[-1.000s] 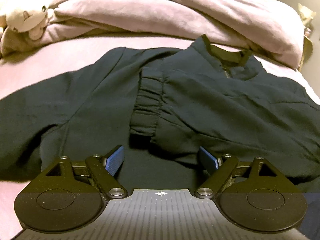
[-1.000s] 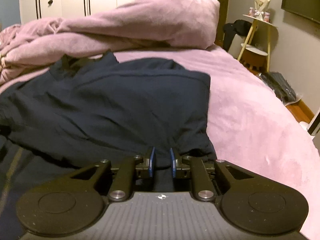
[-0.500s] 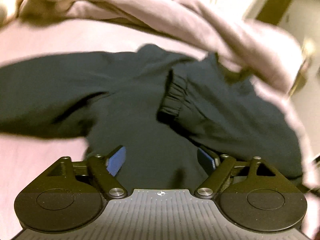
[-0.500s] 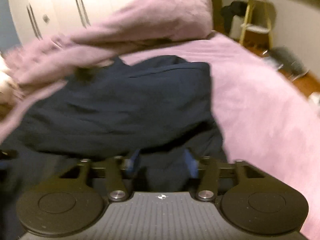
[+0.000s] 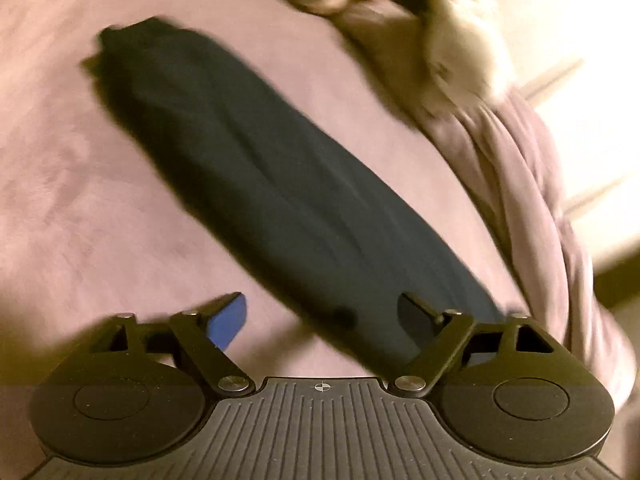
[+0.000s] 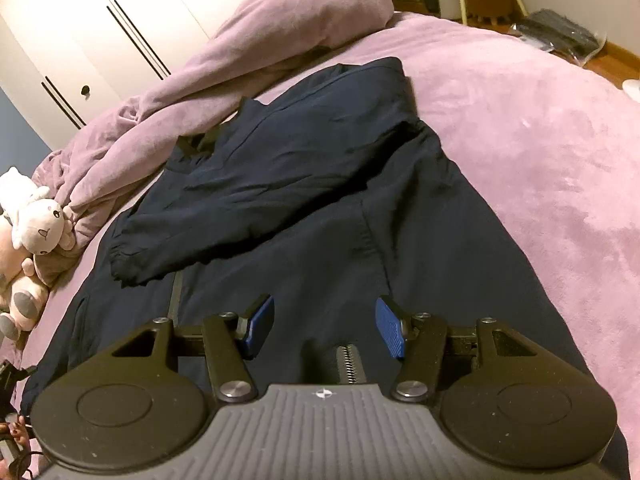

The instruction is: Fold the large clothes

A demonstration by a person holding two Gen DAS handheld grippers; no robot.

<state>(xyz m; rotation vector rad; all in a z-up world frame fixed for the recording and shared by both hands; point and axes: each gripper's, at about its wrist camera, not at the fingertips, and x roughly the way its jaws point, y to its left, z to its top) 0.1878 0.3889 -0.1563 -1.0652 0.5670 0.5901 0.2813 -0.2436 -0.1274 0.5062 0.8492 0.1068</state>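
A dark navy zip jacket [image 6: 320, 216] lies flat on the pink bed. One sleeve [image 6: 240, 208] is folded across its chest, cuff toward the left. The other sleeve [image 5: 280, 184] lies stretched out diagonally on the bedcover in the blurred left wrist view. My left gripper [image 5: 324, 320] is open and empty, just above the near end of that sleeve. My right gripper [image 6: 324, 328] is open and empty over the jacket's lower front, beside the zipper [image 6: 350, 364].
A bunched pink duvet [image 6: 248, 52] lies along the head of the bed. A plush toy [image 6: 36, 216] sits at the left edge. White wardrobe doors [image 6: 100, 20] stand behind. A stool and dark bags [image 6: 560, 36] are on the floor at the right.
My right gripper has opened and let go of the jacket fabric it held. My left gripper has swung left, from over the jacket body to over the outstretched sleeve.
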